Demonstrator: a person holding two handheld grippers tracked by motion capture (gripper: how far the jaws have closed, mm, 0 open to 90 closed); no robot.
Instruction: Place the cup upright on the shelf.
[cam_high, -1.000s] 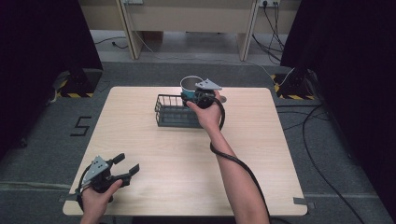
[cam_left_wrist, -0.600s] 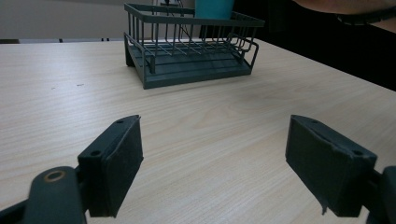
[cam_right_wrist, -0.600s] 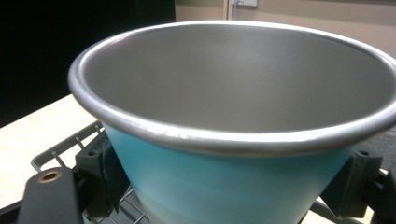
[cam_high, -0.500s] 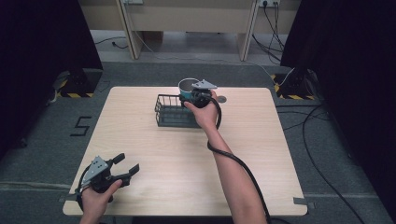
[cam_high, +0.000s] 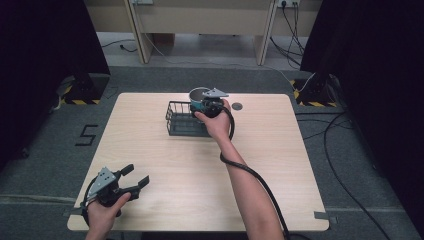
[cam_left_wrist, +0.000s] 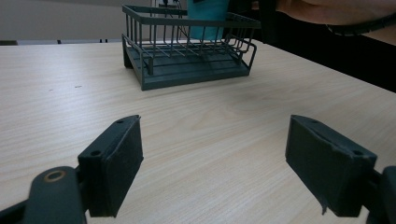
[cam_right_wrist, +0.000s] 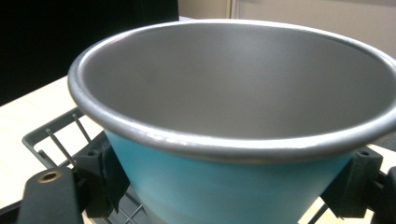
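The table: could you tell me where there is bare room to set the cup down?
Bare wood lies left of the wire basket, right of the right gripper, and between basket and left gripper. It is crowded around the cup.

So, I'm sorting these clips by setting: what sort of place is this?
Probably a lab or recording studio, not a home: black curtains flank the lone wooden table, with cables and a taped number on the carpet.

High view: above the person's side, facing forward and down over the whole table (cam_high: 150, 145).
Left gripper view: low, looking across to the wire basket (cam_left_wrist: 187, 51) far ahead.
Right gripper view: pressed close against the cup (cam_right_wrist: 233, 116) between its jaws.
Shared: basket and cup.
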